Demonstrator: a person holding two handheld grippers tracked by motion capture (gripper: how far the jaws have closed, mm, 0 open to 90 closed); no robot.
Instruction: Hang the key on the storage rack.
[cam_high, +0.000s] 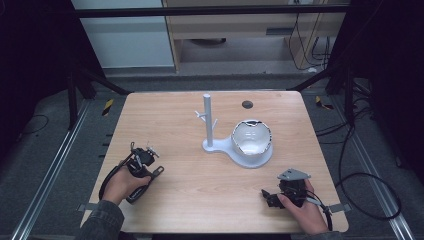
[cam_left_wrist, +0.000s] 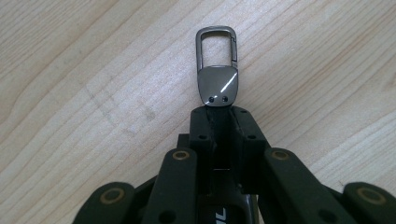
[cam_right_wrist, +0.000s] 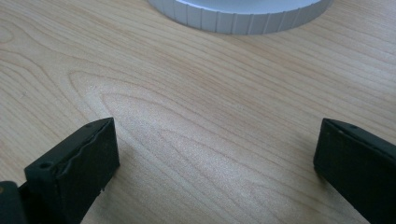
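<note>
High view: left gripper (cam_high: 150, 152) at the table's (cam_high: 170, 200) near-left, a small metal piece at its tip. White stand (cam_high: 208, 125) with pegs mid-table, bowl (cam_high: 252, 137) on its base. Right gripper (cam_high: 267, 196) rests near-right.

Left gripper view: jaws pressed together on the base of a metal keychain clip (cam_left_wrist: 217, 70); its carabiner loop sticks out over the wood.

Right gripper view: jaws spread, nothing between them, stand base ahead.

Step, as I judge it: clip just grasped. Next likely calls for lifting and hooking its loop on a peg.
</note>
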